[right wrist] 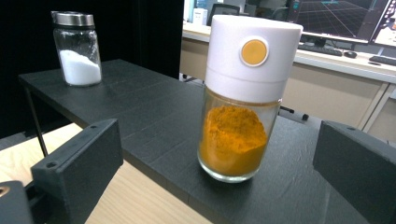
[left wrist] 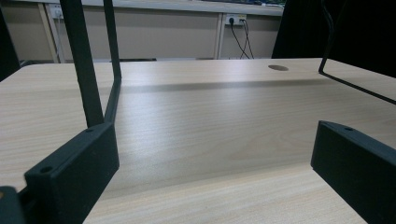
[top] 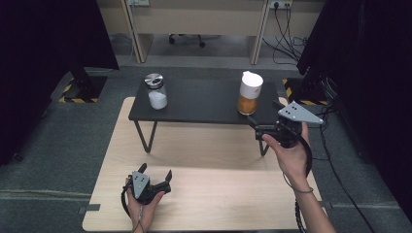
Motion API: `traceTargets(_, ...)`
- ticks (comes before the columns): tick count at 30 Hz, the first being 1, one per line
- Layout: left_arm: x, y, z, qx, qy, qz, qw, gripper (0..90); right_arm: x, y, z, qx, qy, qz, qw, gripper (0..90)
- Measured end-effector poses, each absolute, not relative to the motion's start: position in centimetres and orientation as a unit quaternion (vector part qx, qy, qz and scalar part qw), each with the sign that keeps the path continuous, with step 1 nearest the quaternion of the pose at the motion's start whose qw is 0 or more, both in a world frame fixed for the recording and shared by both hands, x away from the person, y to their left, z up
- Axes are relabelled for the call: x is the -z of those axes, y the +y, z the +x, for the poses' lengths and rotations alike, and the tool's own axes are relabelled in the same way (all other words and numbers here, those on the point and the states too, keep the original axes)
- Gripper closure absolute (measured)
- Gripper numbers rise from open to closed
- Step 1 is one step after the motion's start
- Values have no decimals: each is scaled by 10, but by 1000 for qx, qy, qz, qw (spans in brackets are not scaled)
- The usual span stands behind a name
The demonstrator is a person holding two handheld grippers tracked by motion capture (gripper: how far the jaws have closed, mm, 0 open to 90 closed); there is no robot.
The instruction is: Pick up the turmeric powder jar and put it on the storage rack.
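Orange-powder jar (top: 250,93) with a white cap stands upright at the right end of a low black shelf (top: 204,102), a little above and right of the frame's centre in the high view. We see it again in the middle of the right gripper view (right wrist: 243,100): clear glass, about half full of orange powder, with a round orange button on the white cap.

Right gripper (top: 257,127) is held in the person's right hand (top: 291,153) at centre right of the high view, just below and right of the jar, its jaws pointing toward the jar. Its 2 black jaws stand wide apart and hold nothing; in the right gripper view they rise at the lower left and lower right with the jar between and beyond them, not touching it.

Left gripper (top: 156,174) sits low on the pale wooden table (top: 204,194), at lower left of the high view, held in the left hand (top: 143,201). Its jaws are also spread apart and empty; the left gripper view shows bare tabletop (left wrist: 210,140) between them and a black shelf leg (left wrist: 84,60) at upper left.

A 2nd jar, a glass shaker of white powder (top: 156,91) with a metal lid, stands at the shelf's left end, well apart from the orange jar. It appears at upper left of the right gripper view (right wrist: 77,49).
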State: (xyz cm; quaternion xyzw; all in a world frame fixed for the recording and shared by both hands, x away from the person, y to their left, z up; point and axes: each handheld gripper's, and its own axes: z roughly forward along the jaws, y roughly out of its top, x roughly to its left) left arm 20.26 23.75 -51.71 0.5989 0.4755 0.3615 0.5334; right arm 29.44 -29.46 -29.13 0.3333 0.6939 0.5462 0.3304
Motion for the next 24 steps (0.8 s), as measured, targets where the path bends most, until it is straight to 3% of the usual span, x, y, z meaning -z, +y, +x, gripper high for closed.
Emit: traceTargets(24,518,237,202,-365,474,599,533,2,312,-306,274,-541,696,339,329,19)
